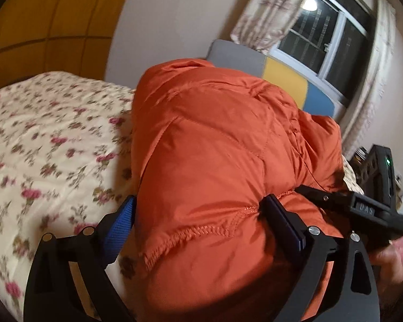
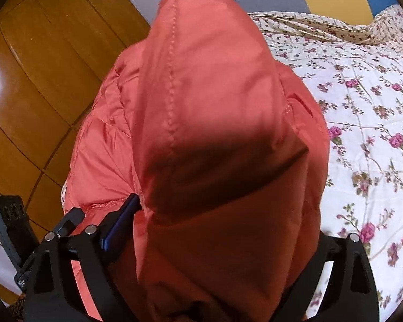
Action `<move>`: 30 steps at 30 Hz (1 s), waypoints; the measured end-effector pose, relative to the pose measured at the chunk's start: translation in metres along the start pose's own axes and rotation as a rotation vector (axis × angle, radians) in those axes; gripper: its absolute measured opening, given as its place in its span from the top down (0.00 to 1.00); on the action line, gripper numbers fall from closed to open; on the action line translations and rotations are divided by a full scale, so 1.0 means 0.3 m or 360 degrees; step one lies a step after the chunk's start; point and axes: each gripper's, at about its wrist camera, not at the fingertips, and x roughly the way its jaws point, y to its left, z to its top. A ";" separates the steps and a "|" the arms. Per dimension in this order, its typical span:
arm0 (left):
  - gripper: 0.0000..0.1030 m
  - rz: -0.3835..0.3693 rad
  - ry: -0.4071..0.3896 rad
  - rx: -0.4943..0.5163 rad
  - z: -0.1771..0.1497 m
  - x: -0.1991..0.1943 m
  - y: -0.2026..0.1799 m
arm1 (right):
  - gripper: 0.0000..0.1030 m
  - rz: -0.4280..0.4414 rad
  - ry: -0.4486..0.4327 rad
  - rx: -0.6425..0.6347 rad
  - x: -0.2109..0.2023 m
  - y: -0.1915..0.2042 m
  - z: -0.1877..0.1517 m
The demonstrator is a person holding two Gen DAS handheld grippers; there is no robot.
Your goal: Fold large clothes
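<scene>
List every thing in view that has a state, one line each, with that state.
Orange jacket: bunched up in a puffy heap on the bed, lying between the fingers of both grippers.
Left gripper: open wide, jacket hem between its fingers, pads not clamping.
Right gripper: open wide, jacket fabric draped over it, one finger hidden.
Floral bedspread: spread over the bed, slightly rumpled at the far edge.
Curtains: drawn aside.
Window: dark outside.

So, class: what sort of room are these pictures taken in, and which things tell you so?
Most likely a bedroom in a home. A bed with a flowered bedspread and a padded headboard fills the view, a curtained window sits behind it, and a wooden wardrobe stands alongside.
</scene>
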 end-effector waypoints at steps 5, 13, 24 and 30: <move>0.05 0.0073 -0.0076 0.0107 0.027 -0.068 -0.085 | 0.11 -0.0111 -0.0145 -0.0020 -0.141 0.047 -0.035; 0.03 0.0355 0.0123 0.0310 0.006 0.066 -0.126 | 0.09 -0.0363 -0.0056 -0.0073 -0.100 0.014 -0.071; 0.03 0.0335 0.0129 0.0135 -0.019 -0.086 -0.152 | 0.02 -0.0429 -0.0176 -0.0219 -0.291 0.137 -0.142; 0.03 0.0330 0.0130 0.0178 -0.079 -0.189 -0.211 | 0.02 -0.0441 -0.0248 -0.0336 -0.401 0.228 -0.209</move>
